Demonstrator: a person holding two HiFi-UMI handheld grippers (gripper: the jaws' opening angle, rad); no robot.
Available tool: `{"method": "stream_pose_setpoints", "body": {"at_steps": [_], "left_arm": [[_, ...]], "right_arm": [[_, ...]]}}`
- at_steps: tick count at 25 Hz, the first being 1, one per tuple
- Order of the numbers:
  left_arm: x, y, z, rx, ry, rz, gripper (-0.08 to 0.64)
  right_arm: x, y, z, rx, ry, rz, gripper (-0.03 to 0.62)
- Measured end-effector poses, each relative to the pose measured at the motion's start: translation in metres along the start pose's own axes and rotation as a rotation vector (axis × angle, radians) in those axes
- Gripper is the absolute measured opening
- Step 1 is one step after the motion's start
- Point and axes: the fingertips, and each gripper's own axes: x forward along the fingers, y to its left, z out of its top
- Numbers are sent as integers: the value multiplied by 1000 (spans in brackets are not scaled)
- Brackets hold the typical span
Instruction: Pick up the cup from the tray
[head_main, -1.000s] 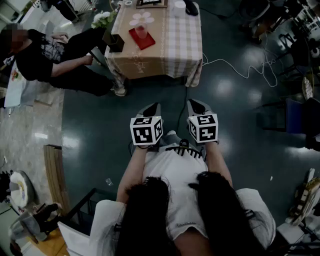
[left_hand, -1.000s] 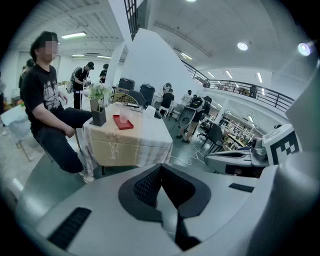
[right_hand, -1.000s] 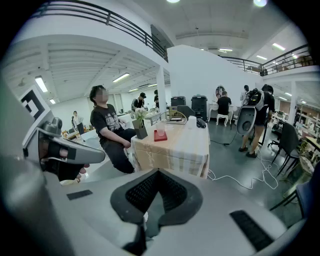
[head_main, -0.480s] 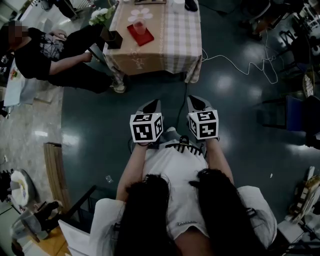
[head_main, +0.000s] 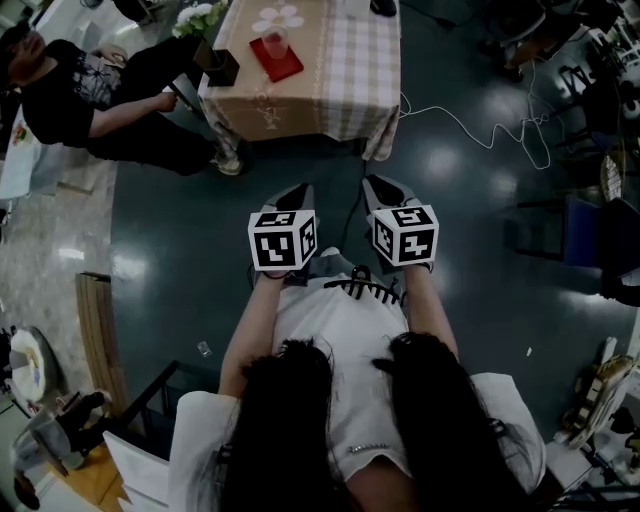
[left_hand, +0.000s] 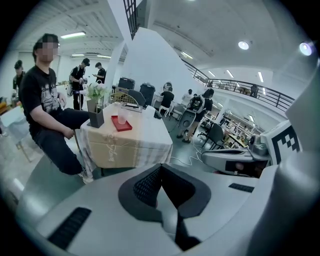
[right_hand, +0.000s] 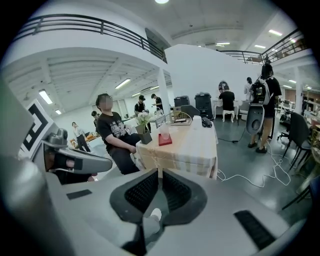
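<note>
Right tool (right_hand: 160, 172) shut (tablecloth (right_hand: 192, 150) script illegible).

In the head view the table (head_main: 345, 75) runs off the top edge; the cup (head_main: 276, 41) on the red tray (head_main: 289, 66) is too small to tell its contents; the seated person (head_main: 65, 100) is clipped at upper left

A: Setting?
B: A big open lab or workshop hall, with a glossy dark grey-green floor (head_main: 180, 230) and a black-railed mezzanine gallery (right_hand: 100, 24) overhead.
A: Supporting evidence?
B: A loose white cable (head_main: 468, 124) trails right of the checked-cloth table (head_main: 355, 80). Black swivel office chairs (left_hand: 216, 135) and cluttered workbenches (left_hand: 240, 121) stand far right.
</note>
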Motion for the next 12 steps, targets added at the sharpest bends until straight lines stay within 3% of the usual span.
{"method": "stream_pose_setpoints", "body": {"at_steps": [5,12], "left_arm": [[17,5,5,-6,14,0,2],[41,15,30,-20,7,-17,2]], "right_arm": [[11,-7,17,-15,-27,1,28],[34,-18,41,-23,-18,18,106]]}}
